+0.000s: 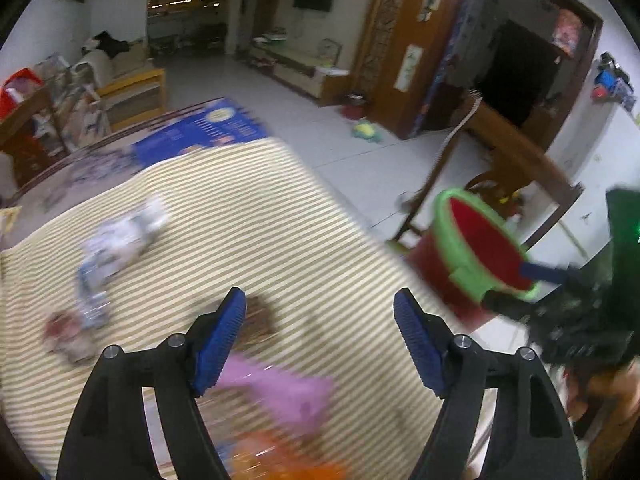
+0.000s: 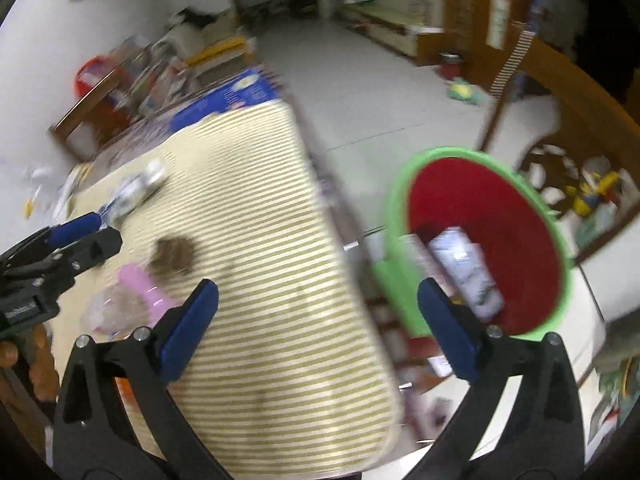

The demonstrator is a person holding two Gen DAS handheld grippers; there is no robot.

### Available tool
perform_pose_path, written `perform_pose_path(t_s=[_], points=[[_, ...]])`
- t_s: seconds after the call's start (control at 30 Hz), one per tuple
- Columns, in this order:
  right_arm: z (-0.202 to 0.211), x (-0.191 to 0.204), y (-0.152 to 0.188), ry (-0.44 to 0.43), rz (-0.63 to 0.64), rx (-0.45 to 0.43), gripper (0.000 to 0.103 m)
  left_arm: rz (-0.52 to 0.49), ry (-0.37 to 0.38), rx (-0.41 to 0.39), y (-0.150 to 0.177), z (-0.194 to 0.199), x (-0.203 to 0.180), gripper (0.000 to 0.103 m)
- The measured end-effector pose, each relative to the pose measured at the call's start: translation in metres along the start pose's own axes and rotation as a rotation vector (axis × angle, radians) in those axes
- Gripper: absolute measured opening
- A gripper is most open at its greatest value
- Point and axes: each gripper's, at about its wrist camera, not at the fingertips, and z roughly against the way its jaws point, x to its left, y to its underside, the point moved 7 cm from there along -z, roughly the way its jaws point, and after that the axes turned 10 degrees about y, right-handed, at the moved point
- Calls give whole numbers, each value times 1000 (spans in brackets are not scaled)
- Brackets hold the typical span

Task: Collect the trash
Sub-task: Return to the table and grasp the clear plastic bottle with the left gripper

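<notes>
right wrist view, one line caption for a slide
Open right claw above striped mat edge; white wrapper inside red bin.

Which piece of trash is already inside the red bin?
The white printed packet lies inside the red bin with the green rim. The pink wrapper and brown scrap lie on the striped mat.

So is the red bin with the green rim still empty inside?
No. In the right wrist view a pale printed wrapper lies inside the red bin, by its near wall.
</notes>
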Motion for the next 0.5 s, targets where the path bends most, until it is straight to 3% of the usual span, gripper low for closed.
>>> perform_pose_path(t_s=[0.23, 0.37, 0.5], points=[[-4, 76, 9, -128, 64, 37, 98, -7, -69, 171, 62, 30, 98, 76], [-12, 103, 17, -134, 106, 84, 98, -23, -45, 292, 93, 22, 124, 76], [-19, 121, 24, -159, 120, 129, 98, -64, -3, 358, 108, 4, 123, 76]])
